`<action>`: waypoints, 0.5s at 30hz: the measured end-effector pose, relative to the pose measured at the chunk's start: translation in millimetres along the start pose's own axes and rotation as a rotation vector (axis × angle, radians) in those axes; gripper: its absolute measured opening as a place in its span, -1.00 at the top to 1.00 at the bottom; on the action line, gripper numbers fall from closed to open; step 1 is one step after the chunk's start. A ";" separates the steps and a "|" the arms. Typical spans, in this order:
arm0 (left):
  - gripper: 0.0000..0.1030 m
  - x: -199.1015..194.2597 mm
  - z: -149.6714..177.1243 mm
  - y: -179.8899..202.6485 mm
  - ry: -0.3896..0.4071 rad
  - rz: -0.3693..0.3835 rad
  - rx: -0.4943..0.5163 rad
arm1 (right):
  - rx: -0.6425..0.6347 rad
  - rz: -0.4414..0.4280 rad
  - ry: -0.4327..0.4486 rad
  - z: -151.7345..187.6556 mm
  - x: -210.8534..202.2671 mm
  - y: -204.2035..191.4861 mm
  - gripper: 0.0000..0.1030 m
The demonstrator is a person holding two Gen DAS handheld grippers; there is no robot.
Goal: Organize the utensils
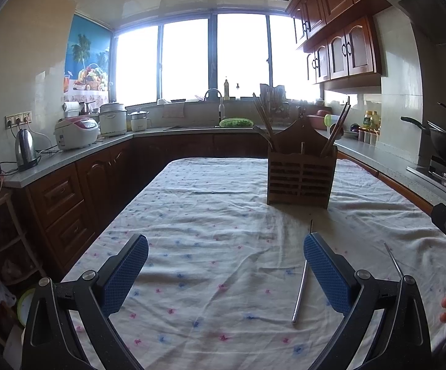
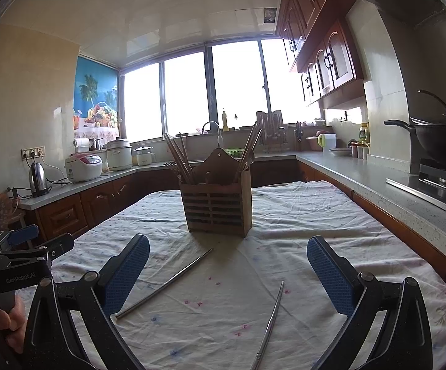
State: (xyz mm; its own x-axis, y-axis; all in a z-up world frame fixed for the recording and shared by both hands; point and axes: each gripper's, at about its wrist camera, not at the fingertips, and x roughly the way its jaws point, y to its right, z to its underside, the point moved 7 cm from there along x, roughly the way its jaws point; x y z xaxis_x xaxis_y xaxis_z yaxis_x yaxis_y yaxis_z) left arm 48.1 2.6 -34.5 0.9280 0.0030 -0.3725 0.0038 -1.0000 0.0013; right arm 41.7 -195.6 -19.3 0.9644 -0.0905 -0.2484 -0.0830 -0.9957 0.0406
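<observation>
Fingers (image 2: 330,273) of both grippers, left (image 1: 226,269) and right (image 2: 227,273), are spread wide, gripping nothing. Two metal chopsticks (image 2: 164,283) (image 2: 270,323) lie apart on the tablecloth (image 2: 300,215), near the wooden holder (image 2: 216,206) full of chopsticks.

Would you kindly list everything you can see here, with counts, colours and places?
metal chopsticks: two, silver, loose on the cloth before the holder
wooden holder: one, brown, upright mid-table, chopsticks standing inside
tablecloth: one, white, dotted, covering the table
kettle: one, steel, left counter
rice cooker: one, white and pink, left counter
wok: one, black, on the stove at right
left gripper: open, blue pads
right gripper: open, blue pads
</observation>
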 end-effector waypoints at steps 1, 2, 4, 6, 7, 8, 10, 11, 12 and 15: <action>-0.98 -0.1 -0.1 0.3 0.000 -0.001 0.000 | 0.001 0.000 -0.003 0.1 0.4 0.4 -1.00; -0.98 -0.1 -0.1 0.2 -0.001 -0.001 0.001 | 0.001 0.000 -0.005 0.1 0.9 0.5 -1.00; -0.98 0.5 0.2 0.9 -0.003 -0.001 0.003 | 0.001 0.002 -0.008 0.1 1.5 0.6 -1.00; -0.98 0.6 0.4 1.3 -0.005 0.000 0.002 | 0.002 0.000 -0.008 -0.1 1.8 0.6 -1.00; -0.98 0.8 0.3 1.4 -0.007 0.000 0.001 | 0.002 0.000 -0.009 0.0 1.9 0.6 -1.00; -0.98 1.1 0.4 1.4 -0.008 0.000 0.001 | 0.002 0.001 -0.010 0.3 2.1 0.6 -1.00; -0.98 1.8 -0.1 1.4 -0.011 0.002 -0.001 | 0.002 0.000 -0.012 0.2 3.0 0.7 -1.00; -0.98 2.1 -0.4 1.5 -0.011 0.003 -0.003 | 0.002 0.001 -0.012 0.2 3.1 0.7 -1.00; -0.98 2.3 -0.8 1.6 -0.012 0.003 -0.005 | 0.001 0.002 -0.014 0.3 3.7 0.6 -1.00; -0.98 3.9 -2.0 2.0 -0.015 0.009 -0.010 | 0.002 -0.001 -0.025 1.1 6.6 0.6 -1.00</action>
State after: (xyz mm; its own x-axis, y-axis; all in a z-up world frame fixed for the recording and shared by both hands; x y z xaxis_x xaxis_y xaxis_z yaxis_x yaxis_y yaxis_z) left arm 52.5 0.6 -34.1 0.9222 -0.0063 -0.3866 -0.0008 -0.9999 0.0144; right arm 47.6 -196.9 -22.0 0.9579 -0.0897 -0.2727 -0.0823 -0.9959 0.0384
